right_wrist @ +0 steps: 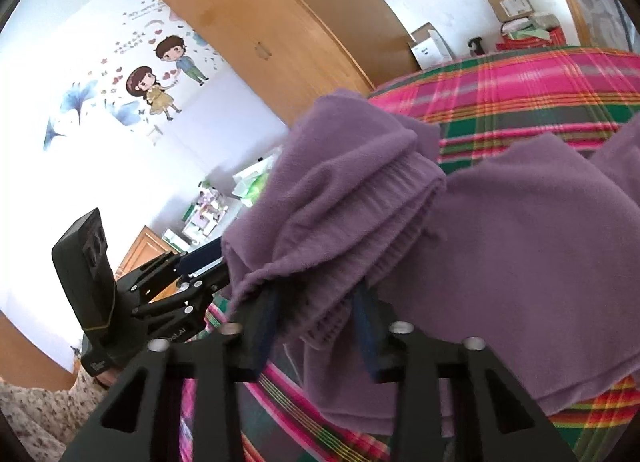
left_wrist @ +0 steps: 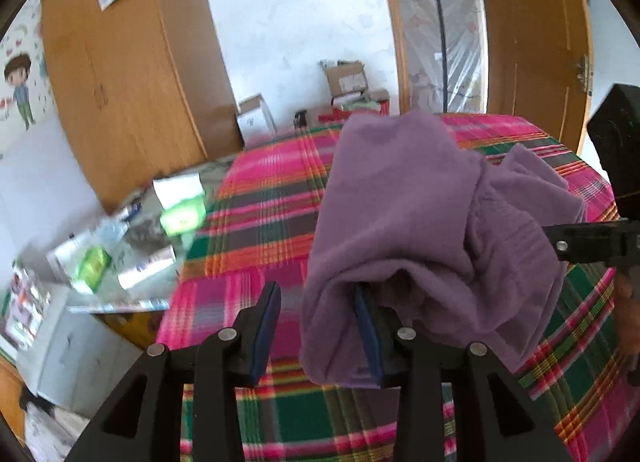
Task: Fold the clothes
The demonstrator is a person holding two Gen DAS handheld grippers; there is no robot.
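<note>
Mid-fold: soft purple fleece garment lifted in a bunch over the pink-green-orange plaid bedspread.

Left gripper: jaws apart, nothing pinched; fleece only drapes over 1 finger, the other is bare. Right gripper: jaws partly closed around the ribbed fleece edge; can't tell if the pads actually bite. Risk, my read: with 1 loose hold the bunch slides off and drops as a lump, so the fold line is lost; the draped finger may also snag and drag a layer when the left gripper pulls away. Nearby: wooden wardrobe, cardboard boxes at the far bed edge, cluttered side table just beside the bed. None blocks the fold; the bed surface ahead is free.
</note>
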